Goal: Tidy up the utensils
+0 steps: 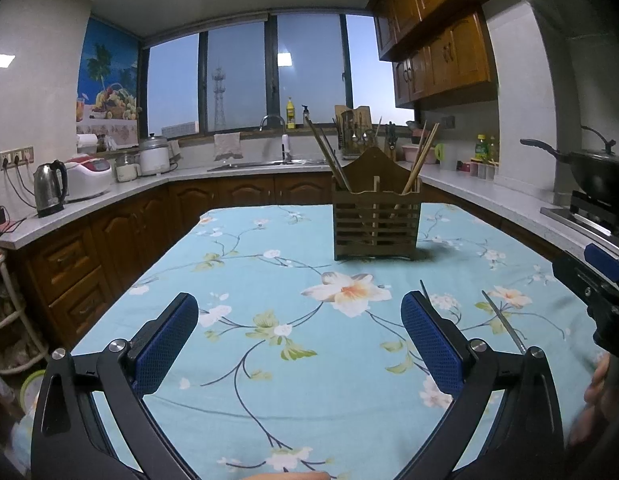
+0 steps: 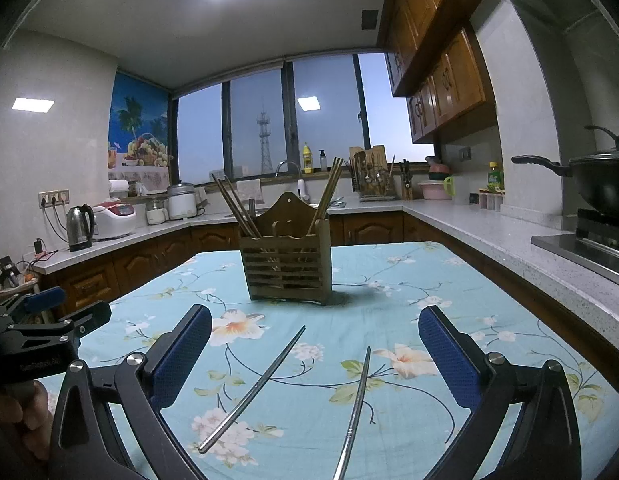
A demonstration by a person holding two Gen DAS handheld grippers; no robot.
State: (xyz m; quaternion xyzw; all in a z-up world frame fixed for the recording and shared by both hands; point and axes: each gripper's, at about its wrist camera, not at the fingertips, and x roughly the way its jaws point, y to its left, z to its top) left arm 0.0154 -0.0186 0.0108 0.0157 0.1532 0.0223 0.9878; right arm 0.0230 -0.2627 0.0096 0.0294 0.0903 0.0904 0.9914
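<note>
A slatted wooden utensil holder stands upright on the table with wooden chopsticks leaning out of it; it also shows in the right wrist view. Two metal chopsticks lie flat on the cloth, one on the left and one on the right, between my right gripper's fingers. One of them shows in the left wrist view. My right gripper is open and empty above them. My left gripper is open and empty over bare cloth.
The table wears a light blue floral cloth. Kitchen counters wrap round it with a kettle, rice cooker, sink and a wok on the stove. The other gripper's body sits at right.
</note>
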